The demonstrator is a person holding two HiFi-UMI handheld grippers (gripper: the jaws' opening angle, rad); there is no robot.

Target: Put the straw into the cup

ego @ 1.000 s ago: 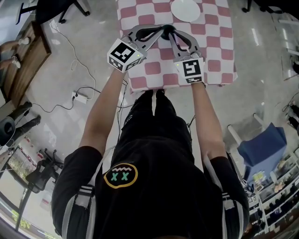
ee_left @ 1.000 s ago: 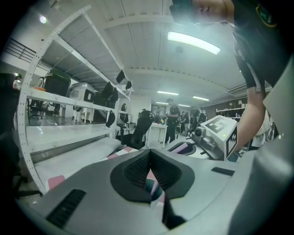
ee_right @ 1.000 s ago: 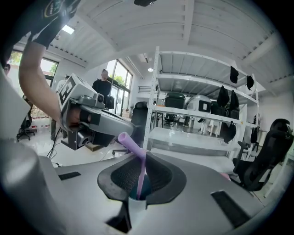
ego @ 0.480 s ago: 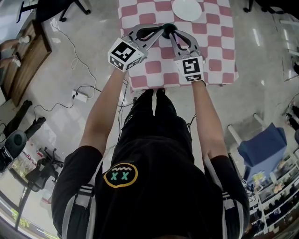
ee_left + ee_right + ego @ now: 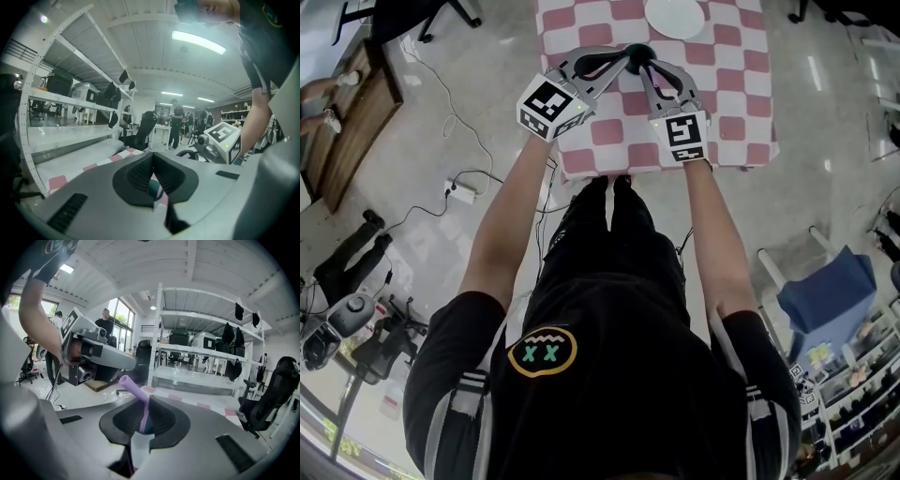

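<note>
My two grippers meet over the near middle of a pink-and-white checked table (image 5: 731, 94). A dark teal cup (image 5: 639, 51) stands at their tips, mostly hidden by them. The left gripper (image 5: 626, 58) has its jaws closed together (image 5: 152, 164), and the cup's teal wall (image 5: 153, 188) shows low in the gap, apparently pinched at the rim. The right gripper (image 5: 643, 64) is shut on a purple straw (image 5: 133, 389). Its jaws (image 5: 144, 416) clamp the straw's lower part, and the top leans up and left. The straw's lower end is hidden.
A white plate (image 5: 674, 16) lies at the table's far edge. On the floor to the left are cables with a power adapter (image 5: 459, 195) and wooden furniture (image 5: 356, 94). A blue chair (image 5: 825, 291) stands at the right. White shelving (image 5: 201, 352) and people are in the background.
Both grippers stay shut and together at the cup. They have tilted slightly, so the table shows more behind the jaws.
</note>
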